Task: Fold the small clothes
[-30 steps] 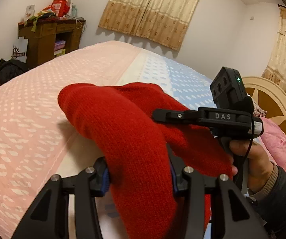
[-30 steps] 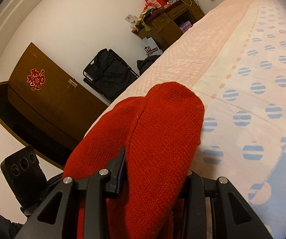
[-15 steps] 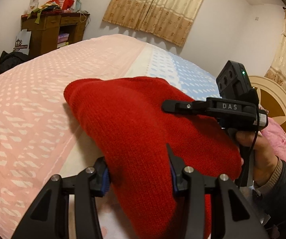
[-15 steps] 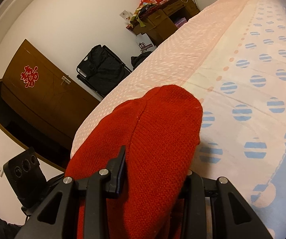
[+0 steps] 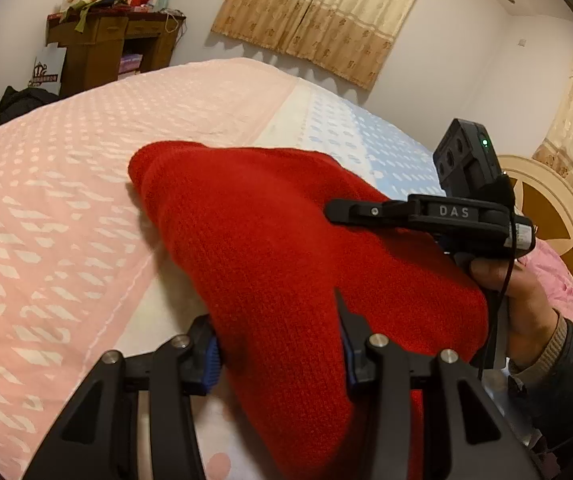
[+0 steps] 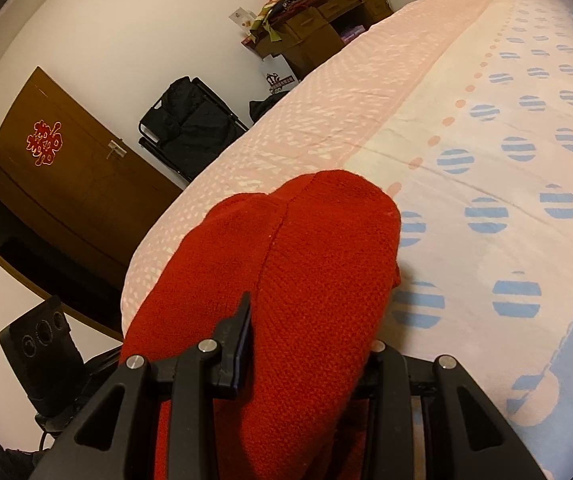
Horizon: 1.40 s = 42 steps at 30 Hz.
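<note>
Between the jaws of the left gripper [image 5: 282, 344], in the left wrist view, a thick bunch of red knit [image 5: 286, 248] fills the gap; the blue pads press into it from both sides, so this gripper is pinching the cloth. From that grip the knit runs forward and up-left to a rounded end that sits on or just above the pink part of the bed [image 5: 46, 208]; I cannot tell whether it touches. To the right, the right gripper [image 5: 332, 214] reaches in sideways across the knit, held by a hand [image 5: 514, 296]; its fingers lie against the cloth, though the pinch itself is not visible from here. So the knit's long axis runs away from the left gripper, while the two grips sit side by side along its near edge. Over in the right wrist view, the right gripper [image 6: 306, 344] is likewise clamped on a wad of the same red knit [image 6: 306, 264], which bulges up between the jaws and hides the right pad. The knit extends ahead to a rounded end over the seam where the bed's [image 6: 486, 152] pink and blue-dotted parts meet. Both hands seem equally near. My reading is that the fold is being laid down forward, far end first, onto the bed.
</note>
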Available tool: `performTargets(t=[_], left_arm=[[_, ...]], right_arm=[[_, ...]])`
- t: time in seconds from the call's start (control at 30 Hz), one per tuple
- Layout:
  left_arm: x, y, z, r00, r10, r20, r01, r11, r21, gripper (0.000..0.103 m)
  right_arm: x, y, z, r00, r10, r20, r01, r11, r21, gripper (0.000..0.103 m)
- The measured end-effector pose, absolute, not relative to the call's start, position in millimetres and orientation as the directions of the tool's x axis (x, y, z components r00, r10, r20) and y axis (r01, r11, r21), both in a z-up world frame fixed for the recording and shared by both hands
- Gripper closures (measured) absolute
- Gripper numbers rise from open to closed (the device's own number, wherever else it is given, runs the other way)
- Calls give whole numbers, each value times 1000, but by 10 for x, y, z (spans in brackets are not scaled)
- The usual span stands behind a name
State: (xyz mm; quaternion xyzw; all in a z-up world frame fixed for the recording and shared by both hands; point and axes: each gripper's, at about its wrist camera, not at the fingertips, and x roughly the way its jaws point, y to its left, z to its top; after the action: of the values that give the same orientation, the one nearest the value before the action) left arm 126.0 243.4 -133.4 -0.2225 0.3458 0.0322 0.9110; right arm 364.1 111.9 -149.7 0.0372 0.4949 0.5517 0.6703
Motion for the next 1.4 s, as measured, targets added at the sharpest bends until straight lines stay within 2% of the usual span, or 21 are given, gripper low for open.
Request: performTargets(t=[0.3, 0.63, 0.73, 0.8, 0.87, 0.9, 1.0, 1.2, 1.27, 1.37, 1.4], left_arm=[[1304, 2420, -1174, 762, -85, -641, -223, 896, -384, 52], [1213, 2477, -1353, 746, -94, -660, -263, 869, -420, 47], [1098, 2443, -1192, 766, -85, -637, -260, 865, -429, 47], [992, 2406, -992, 806, -65, -589, -238, 874, -423, 38], [911, 2377, -803, 845, -19, -535, -228, 892, -391, 19], [918, 2370, -758, 847, 2, -531, -233, 900, -369, 16], [1040, 2411, -786, 824, 43, -565, -270, 907, -324, 16], [1083, 2530, -1261, 750, 27, -661, -349, 865, -361, 16], [1074, 2505, -1373, 742, 19, -670, -348, 865, -361, 14], [1051, 2510, -1415, 742, 5, -671, -350, 856, -381, 14], [1037, 2483, -1409, 740, 12, -672, -348, 862, -368, 14]], right_arm=[[3655, 1130, -1534, -80, 764, -641, -704, 412, 579, 66], [3679, 1104, -1631, -70, 756, -651, -690, 434, 579, 66], [3651, 1041, -1571, -45, 758, -651, -697, 443, 564, 63], [3607, 935, -1439, 0, 763, -646, -715, 452, 534, 62], [3589, 789, -1296, 47, 771, -635, -720, 467, 514, 62], [3591, 725, -1234, 62, 777, -626, -718, 470, 513, 62], [3523, 500, -1050, 81, 811, -579, -713, 453, 535, 59], [2980, 346, -837, -34, 870, -493, -779, 286, 559, 57], [2839, 382, -923, -130, 869, -477, -776, 211, 595, 57], [2910, 417, -1289, -147, 822, -550, -725, 289, 625, 56], [3009, 368, -1413, -163, 837, -523, -684, 286, 671, 56]])
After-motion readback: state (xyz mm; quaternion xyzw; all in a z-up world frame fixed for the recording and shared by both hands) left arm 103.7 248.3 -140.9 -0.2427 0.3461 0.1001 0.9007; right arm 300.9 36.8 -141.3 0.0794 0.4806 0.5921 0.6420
